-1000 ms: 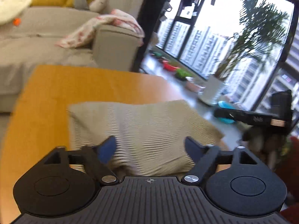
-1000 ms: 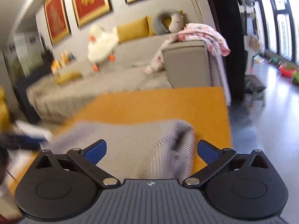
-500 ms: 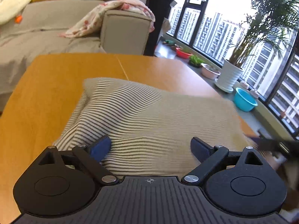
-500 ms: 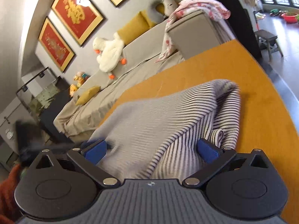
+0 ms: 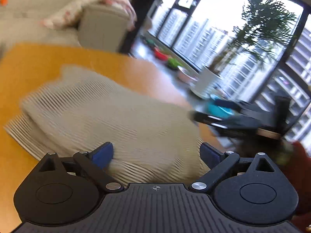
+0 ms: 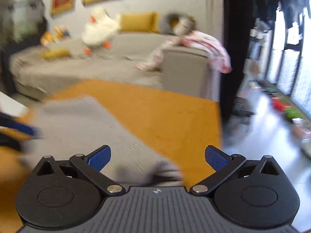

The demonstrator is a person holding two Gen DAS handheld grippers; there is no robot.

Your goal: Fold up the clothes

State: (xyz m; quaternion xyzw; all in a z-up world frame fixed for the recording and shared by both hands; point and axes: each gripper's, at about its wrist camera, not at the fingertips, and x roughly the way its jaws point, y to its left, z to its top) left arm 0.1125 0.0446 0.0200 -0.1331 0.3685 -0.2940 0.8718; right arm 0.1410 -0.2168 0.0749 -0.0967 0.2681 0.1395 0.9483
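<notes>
A folded striped beige-grey garment (image 5: 108,116) lies on the orange table (image 5: 29,62). My left gripper (image 5: 156,152) is open, with its blue pads spread just above the garment's near edge. In the right wrist view the same garment (image 6: 77,128) lies at the left of the table (image 6: 165,120). My right gripper (image 6: 157,156) is open and empty over the garment's near corner. The right gripper also shows as a blurred dark shape (image 5: 233,120) at the right of the left wrist view. Both views are motion-blurred.
A grey sofa (image 6: 116,58) with a pink blanket (image 6: 204,44), a white plush duck (image 6: 99,29) and yellow cushions stands behind the table. A potted palm (image 5: 210,77) and coloured bowls sit on the floor by the windows. The table's right edge drops to the floor.
Both grippers have swung and lifted back from the garment, staying open. The garment now lies flatter and folded on the table. The right gripper has come back into the left view.
</notes>
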